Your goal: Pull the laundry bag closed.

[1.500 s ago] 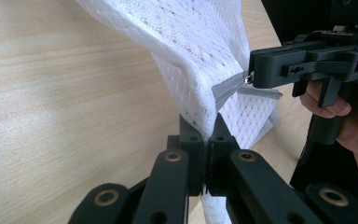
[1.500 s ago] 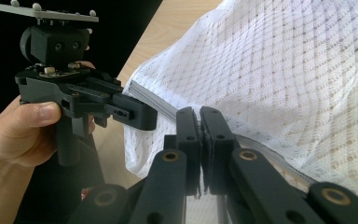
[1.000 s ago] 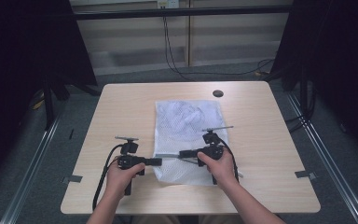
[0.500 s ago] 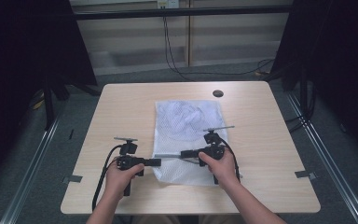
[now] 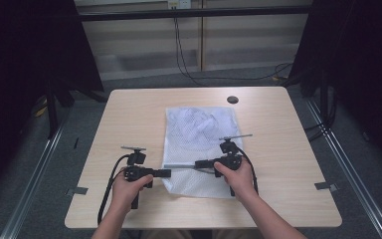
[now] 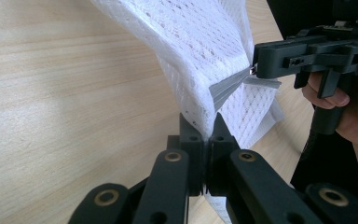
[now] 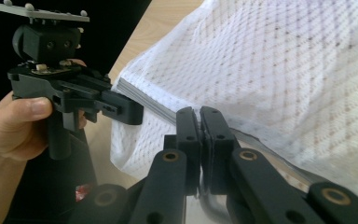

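Note:
A white mesh bag (image 5: 201, 129) lies flat in the middle of the wooden table (image 5: 129, 114), its near end lifted a little. A grey zipper strip (image 5: 181, 167) runs across that near end. My left gripper (image 5: 166, 173) is shut on the mesh at the bag's left edge (image 6: 204, 123), where the zipper (image 6: 228, 86) starts. My right gripper (image 5: 198, 163) faces it from the right and is shut on the zipper (image 7: 199, 116). In the left gripper view its tip (image 6: 256, 65) pinches a small metal piece on the grey strip. The mesh (image 7: 284, 70) spreads behind the right jaws.
A round black cable port (image 5: 233, 99) sits near the table's far edge, beyond the bag. Black cables (image 5: 186, 55) hang along the back wall and trail over the floor. Metal rails (image 5: 338, 149) run along the floor on both sides of the table.

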`<state>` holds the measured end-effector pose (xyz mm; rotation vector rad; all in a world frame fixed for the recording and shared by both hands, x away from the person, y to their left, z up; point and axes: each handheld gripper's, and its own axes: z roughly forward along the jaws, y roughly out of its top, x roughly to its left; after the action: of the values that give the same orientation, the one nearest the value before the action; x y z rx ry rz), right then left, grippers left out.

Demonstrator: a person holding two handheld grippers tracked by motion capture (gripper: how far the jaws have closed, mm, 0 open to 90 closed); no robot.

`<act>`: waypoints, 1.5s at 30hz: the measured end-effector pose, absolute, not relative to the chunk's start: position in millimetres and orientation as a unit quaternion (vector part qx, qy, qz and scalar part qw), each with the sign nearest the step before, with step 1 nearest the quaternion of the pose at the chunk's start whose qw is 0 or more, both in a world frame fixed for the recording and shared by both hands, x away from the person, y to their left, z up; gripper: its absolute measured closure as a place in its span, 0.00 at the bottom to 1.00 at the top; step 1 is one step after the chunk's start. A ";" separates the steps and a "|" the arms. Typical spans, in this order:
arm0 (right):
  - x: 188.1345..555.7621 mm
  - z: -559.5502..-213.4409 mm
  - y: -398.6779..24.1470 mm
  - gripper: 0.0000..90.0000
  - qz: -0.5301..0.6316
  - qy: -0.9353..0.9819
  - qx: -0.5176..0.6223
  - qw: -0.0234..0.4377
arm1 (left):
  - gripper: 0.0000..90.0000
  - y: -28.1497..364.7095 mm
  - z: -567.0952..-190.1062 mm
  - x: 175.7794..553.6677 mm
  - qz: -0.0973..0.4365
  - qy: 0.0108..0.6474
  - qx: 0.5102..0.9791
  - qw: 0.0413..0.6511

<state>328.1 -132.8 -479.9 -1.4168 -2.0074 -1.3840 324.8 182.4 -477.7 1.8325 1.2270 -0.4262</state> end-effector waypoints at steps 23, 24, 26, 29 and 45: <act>327.1 -482.1 -141.3 0.96 -0.485 -0.696 -0.503 0.164 | 0.98 185.6 -478.8 326.6 -0.174 0.494 0.735 0.432; 326.9 -482.0 -142.1 0.96 -0.484 -0.695 -0.505 0.165 | 0.98 185.6 -478.8 326.6 -0.174 0.494 0.734 0.432; 326.7 -482.3 -143.1 0.96 -0.485 -0.695 -0.505 0.163 | 0.98 185.6 -479.0 326.7 -0.175 0.492 0.736 0.431; 326.3 -482.3 -143.1 0.96 -0.486 -0.695 -0.504 0.162 | 0.98 185.7 -479.2 327.0 -0.174 0.491 0.737 0.432; 326.1 -482.9 -146.4 0.96 -0.487 -0.693 -0.506 0.164 | 0.98 184.7 -479.0 326.5 -0.173 0.495 0.733 0.434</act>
<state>326.1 -146.4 -482.9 -1.4413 -1.9766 -1.3883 326.5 184.7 -479.0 1.8252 1.2326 -0.4313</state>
